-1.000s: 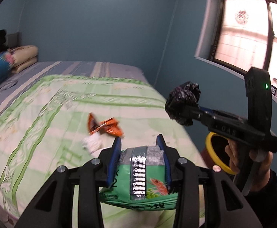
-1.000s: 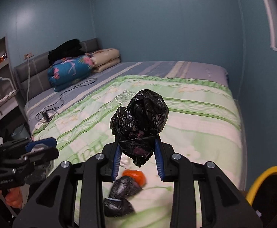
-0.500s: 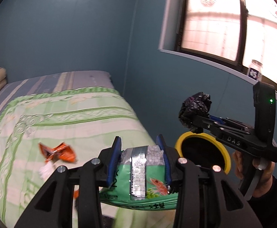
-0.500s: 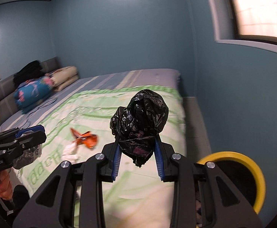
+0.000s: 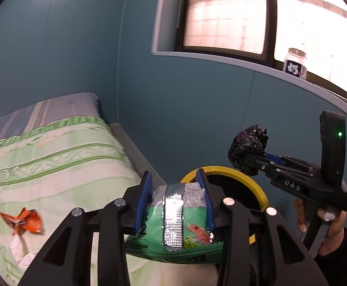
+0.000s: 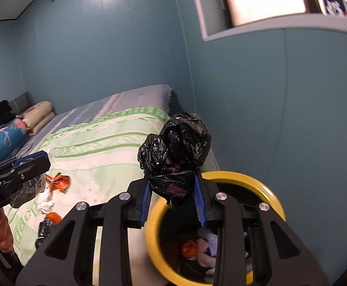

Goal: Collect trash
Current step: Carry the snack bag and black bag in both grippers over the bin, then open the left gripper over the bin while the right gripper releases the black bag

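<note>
— While both tongs hang near the bin, what does each hold?
— The left tongs (image 5: 177,199) are clenched on a green snack bag (image 5: 178,228) with a silver strip and a shrimp picture. The right tongs (image 6: 172,196) grip a crumpled black bag (image 6: 175,147), held above the bin's (image 6: 264,186) yellow rim.
— Where is the bin?
— On the floor beside the bed (image 6: 106,143), against the blue wall. Inside it lie orange and pale scraps.
— What is on the bed?
— An orange wrapper (image 6: 60,182), a white tissue (image 6: 45,200) just beside it, and darker pieces nearer the edge, all on the green-striped quilt.
— Anything else?
— A jar (image 5: 295,63) stands on the windowsill.
</note>
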The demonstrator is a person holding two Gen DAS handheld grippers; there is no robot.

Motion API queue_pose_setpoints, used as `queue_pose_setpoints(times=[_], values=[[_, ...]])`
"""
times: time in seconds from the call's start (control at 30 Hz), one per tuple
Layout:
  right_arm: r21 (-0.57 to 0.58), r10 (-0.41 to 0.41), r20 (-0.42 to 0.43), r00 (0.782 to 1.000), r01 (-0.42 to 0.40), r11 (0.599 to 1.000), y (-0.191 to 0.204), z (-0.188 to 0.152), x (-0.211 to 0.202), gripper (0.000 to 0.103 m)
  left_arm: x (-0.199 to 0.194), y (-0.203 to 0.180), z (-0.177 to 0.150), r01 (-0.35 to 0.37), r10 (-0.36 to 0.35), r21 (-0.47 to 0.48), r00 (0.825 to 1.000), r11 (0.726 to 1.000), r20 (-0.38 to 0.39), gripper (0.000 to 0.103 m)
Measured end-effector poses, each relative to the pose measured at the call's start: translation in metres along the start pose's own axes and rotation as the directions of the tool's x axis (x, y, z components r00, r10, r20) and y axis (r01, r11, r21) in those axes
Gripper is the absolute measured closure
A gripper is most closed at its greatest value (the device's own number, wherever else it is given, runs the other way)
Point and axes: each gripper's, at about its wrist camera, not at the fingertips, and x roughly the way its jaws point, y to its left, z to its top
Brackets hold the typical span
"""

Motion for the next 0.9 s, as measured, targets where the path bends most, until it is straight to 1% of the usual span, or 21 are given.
queue_pose_setpoints(times=[0.07,0.23,0.33,0.5,0.63,0.73,0.9], values=[[0.010,-0.028,-0.008,1.000,0.028,1.000,-0.012,-0.004,0.002,0.073,0.011,-0.009,0.001,0.018,-0.018,0.004,1.000,1.000,-0.009,0.067],[0.031,-0.075,-0.029,0.997,0.076,0.997,-0.029,-0.014,0.009,0.073,0.038,-0.034,-0.002,0.026,-0.025,0.035,0.999,0.999,-0.021,0.067],[0.050,-0.087,-0.049,0.995,0.089,0.995,-0.041,-0.020,0.015,0.073,0.054,-0.044,-0.004,0.040,-0.039,0.044,0.999,0.998,-0.037,0.067],[0.049,-0.106,-0.083,0.991,0.111,0.993,-0.050,-0.027,0.028,0.073,0.078,-0.055,-0.008,0.049,-0.045,0.060,0.997,0.997,-0.058,0.067],[0.040,-0.129,-0.119,0.984,0.135,0.990,-0.056,-0.034,0.041,0.073,0.095,-0.057,-0.011,0.057,-0.053,0.047,0.995,0.997,-0.081,0.067],[0.058,-0.134,-0.160,0.978,0.145,0.988,-0.066,-0.042,0.050,0.073,0.111,-0.058,-0.014,0.065,-0.060,0.040,0.992,0.997,-0.108,0.067],[0.077,-0.143,-0.196,0.970,0.161,0.984,-0.077,-0.049,0.063,0.073,0.132,-0.057,-0.019,0.077,-0.074,0.021,0.987,0.997,-0.144,0.069]])
